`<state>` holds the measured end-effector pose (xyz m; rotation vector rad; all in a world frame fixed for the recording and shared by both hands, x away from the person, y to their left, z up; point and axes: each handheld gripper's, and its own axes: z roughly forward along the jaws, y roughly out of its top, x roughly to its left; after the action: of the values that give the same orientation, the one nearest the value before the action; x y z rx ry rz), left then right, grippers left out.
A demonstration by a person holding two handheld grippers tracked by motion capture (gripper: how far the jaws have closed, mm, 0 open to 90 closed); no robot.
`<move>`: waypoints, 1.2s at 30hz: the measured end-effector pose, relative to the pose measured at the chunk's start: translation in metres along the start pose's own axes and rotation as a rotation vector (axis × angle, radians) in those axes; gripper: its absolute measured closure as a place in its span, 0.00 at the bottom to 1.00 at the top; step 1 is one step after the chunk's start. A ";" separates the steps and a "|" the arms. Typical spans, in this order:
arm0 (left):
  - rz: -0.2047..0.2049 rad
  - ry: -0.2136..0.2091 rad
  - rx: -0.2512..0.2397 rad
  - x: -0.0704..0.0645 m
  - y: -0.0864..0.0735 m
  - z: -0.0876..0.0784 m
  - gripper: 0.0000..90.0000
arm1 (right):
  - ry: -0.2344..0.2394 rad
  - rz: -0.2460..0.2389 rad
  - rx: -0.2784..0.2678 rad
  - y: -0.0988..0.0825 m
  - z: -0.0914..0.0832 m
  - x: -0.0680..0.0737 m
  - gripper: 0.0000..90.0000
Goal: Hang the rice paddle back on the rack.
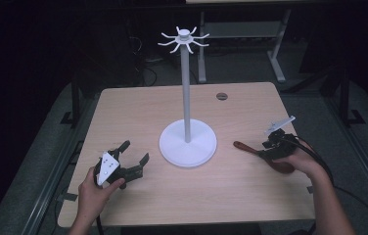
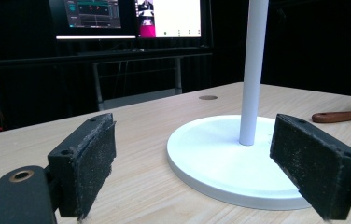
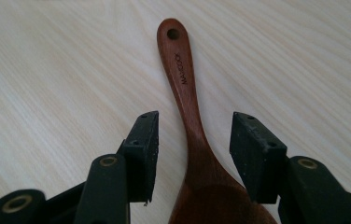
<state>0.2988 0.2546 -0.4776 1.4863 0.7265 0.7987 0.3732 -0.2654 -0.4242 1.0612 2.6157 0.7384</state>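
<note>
A dark wooden spoon (image 3: 190,116) lies flat on the table, its handle with a hanging hole pointing away from my right gripper (image 3: 194,140). That gripper is open, its jaws on either side of the spoon's neck without touching it. In the high view the spoon (image 1: 248,147) lies right of the stand, under my right gripper (image 1: 270,143). A white stand (image 1: 187,88) with a round base (image 1: 188,143) and hooks (image 1: 184,40) at its top rises mid-table. My left gripper (image 1: 135,159) rests open on the table, left of the base (image 2: 232,161), with nothing between its pads (image 2: 96,163).
The light wooden table (image 1: 143,107) has a small round grommet (image 1: 221,96) near its far edge. Beyond the table stand a desk frame and monitors (image 2: 131,16) in a dark room. Cables trail from both grippers toward the person's forearms.
</note>
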 end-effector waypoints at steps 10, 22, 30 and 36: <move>0.002 -0.004 -0.005 -0.001 0.000 0.000 0.15 | 0.027 -0.071 0.119 0.019 0.006 -0.002 0.61; 0.020 -0.009 0.005 -0.001 0.000 0.000 0.15 | 0.056 -0.131 0.238 0.034 0.025 -0.008 0.68; 0.024 -0.012 0.004 -0.001 0.000 0.000 0.15 | 0.076 -0.144 0.279 0.036 0.038 -0.008 0.75; 0.026 -0.013 0.004 -0.001 0.000 0.000 0.15 | 0.077 -0.137 0.307 0.036 0.041 -0.009 0.80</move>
<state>0.2982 0.2533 -0.4772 1.5059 0.7003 0.8070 0.4163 -0.2347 -0.4404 0.9292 2.8995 0.3624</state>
